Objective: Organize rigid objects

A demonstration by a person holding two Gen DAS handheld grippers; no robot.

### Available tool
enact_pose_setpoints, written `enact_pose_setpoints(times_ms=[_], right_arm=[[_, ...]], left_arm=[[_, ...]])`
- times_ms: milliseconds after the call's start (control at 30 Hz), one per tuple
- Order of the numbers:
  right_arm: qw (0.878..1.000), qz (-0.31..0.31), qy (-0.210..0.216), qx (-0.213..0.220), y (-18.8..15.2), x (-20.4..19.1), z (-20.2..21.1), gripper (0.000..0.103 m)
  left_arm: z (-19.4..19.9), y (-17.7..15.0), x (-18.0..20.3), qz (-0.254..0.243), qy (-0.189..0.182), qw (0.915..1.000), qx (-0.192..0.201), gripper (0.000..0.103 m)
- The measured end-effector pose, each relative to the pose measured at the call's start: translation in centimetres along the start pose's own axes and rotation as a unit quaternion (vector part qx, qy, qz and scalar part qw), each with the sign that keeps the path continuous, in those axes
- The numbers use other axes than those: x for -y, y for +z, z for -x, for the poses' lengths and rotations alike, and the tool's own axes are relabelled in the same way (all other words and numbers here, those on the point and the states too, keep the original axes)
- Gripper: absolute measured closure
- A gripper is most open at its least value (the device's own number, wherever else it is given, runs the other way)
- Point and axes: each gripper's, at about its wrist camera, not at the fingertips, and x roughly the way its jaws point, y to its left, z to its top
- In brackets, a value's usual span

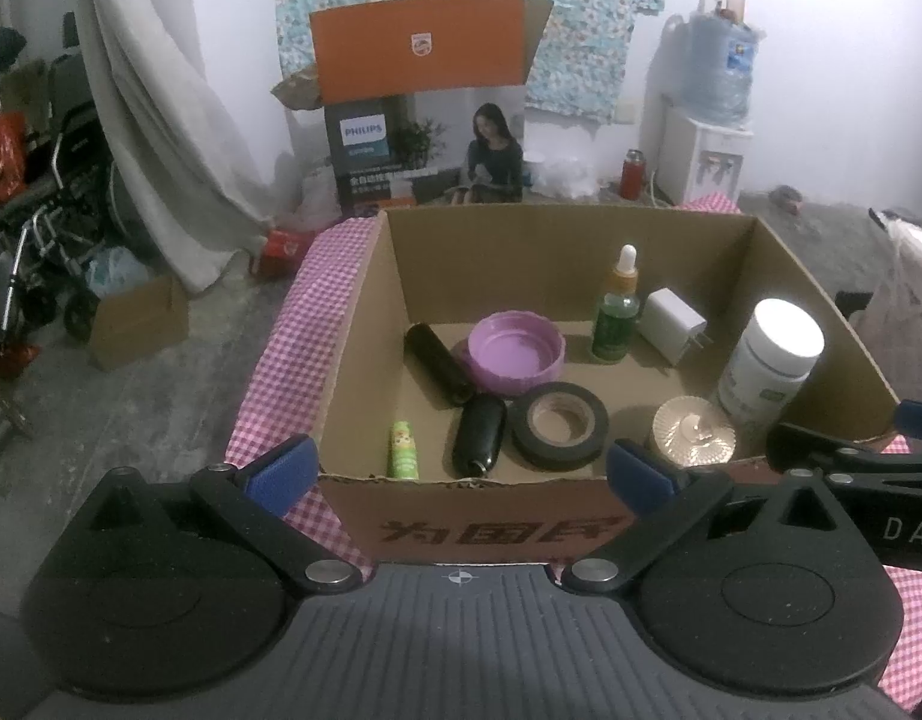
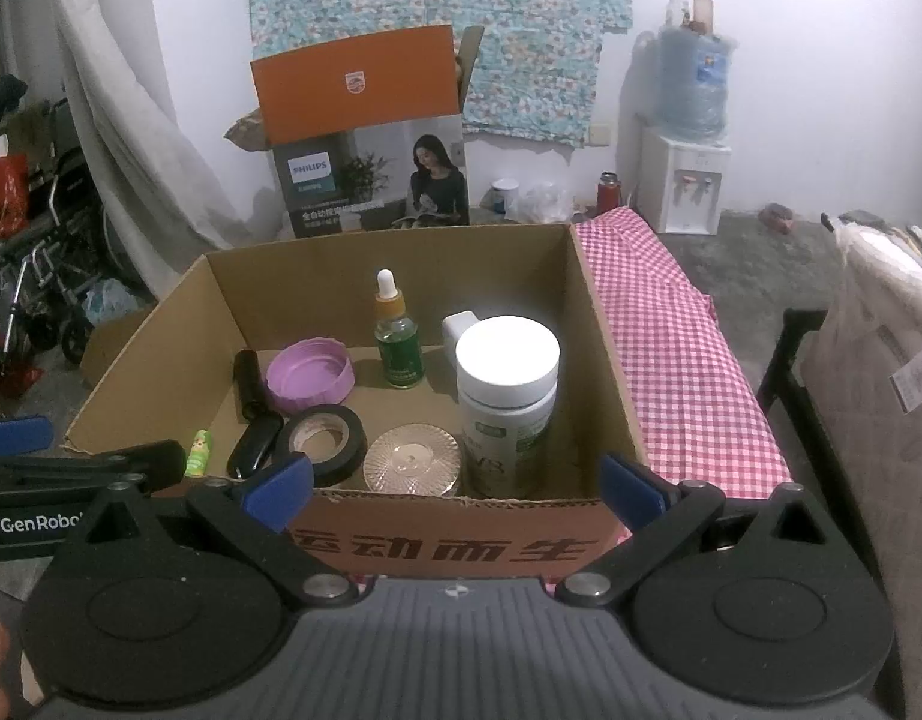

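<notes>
An open cardboard box (image 1: pixel 365 360) (image 2: pixel 604 360) stands on a pink checked cloth. Inside lie a purple lid (image 1: pixel 516 357) (image 2: pixel 309 373), a black tape roll (image 1: pixel 558 423) (image 2: pixel 321 439), two black cylinders (image 1: pixel 438 363) (image 1: pixel 480 435), a small green tube (image 1: pixel 402 451) (image 2: pixel 198 453), a green dropper bottle (image 1: pixel 616 312) (image 2: pixel 396 336), a white charger (image 1: pixel 670 326), a white-capped pill bottle (image 1: pixel 769 366) (image 2: pixel 507 402) and a ribbed round lid (image 1: pixel 693 432) (image 2: pixel 413 459). My left gripper (image 1: pixel 461 471) is open and empty before the box's near wall. My right gripper (image 2: pixel 458 483) is open and empty there too.
The checked cloth (image 2: pixel 682 348) covers the table to the right of the box. A Philips carton (image 1: pixel 425 120) stands behind on the floor. A water dispenser (image 2: pixel 688 180) is at the back right, a wheelchair (image 1: pixel 53 228) at the left. A black chair frame (image 2: pixel 802 372) stands at the right.
</notes>
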Motion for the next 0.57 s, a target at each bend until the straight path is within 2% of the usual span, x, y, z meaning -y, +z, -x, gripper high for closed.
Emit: enact_pose_setpoints(times_ms=[567], right_arm=[[1.0, -0.001, -0.002, 0.005, 0.14, 0.39, 0.29, 0.0]], left_arm=[[0.2, -0.12, 0.73, 0.001, 0.0, 1.0, 0.003, 0.0]])
